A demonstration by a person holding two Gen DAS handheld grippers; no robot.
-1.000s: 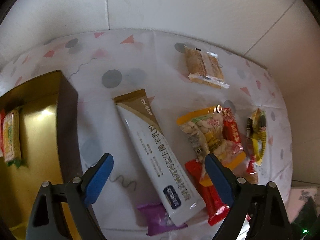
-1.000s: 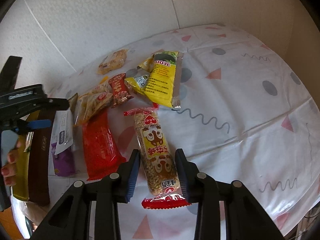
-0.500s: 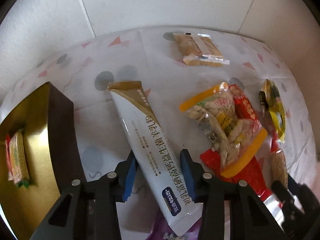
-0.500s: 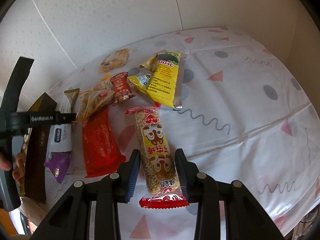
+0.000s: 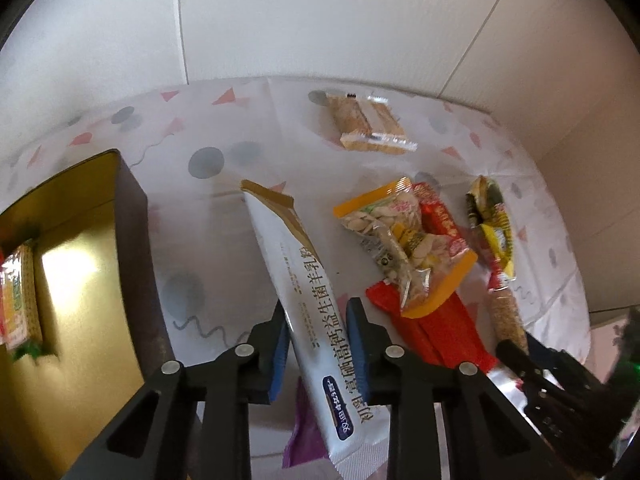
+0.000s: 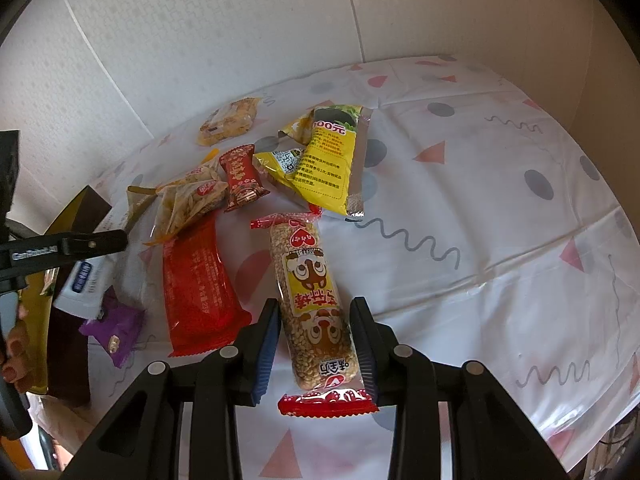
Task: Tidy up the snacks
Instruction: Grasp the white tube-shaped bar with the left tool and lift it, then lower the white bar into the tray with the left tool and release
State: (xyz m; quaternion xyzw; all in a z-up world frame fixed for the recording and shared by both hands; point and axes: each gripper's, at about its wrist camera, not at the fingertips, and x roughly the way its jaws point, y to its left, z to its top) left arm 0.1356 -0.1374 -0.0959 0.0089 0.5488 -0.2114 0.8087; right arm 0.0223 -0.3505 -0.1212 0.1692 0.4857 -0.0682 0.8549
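Step in hand: pick phase, both tools loaded or nearly so. Left tool (image 5: 318,344) has just been closing; its blue pads now clamp the long white sachet (image 5: 308,296) across its near half. Next move, I'd judge: lift it clear of the purple packet (image 5: 302,436) below and carry it left to the gold-lined box (image 5: 132,240), jaws kept together until it is over the opening.

Right tool (image 6: 314,354): jaws narrow, pads against both sides of the grain bar (image 6: 312,300), so clamped on it. Bar lies on the table (image 6: 500,220) with its red crimped end nearest the camera.

Sachet: slim, white with a gold far end, stiff-looking, angled away toward the left. Should carry without folding much.

Box sits left of the sachet, dark outer wall, one green-and-orange pack (image 5: 18,292) already inside.

Farther out: red flat pack (image 6: 196,284), seed bag (image 5: 396,236), small red wrapper (image 6: 240,178), yellow packets (image 6: 324,160), clustered and overlapping. Farthest: a clear-wrapped biscuit pack (image 5: 368,126), alone.
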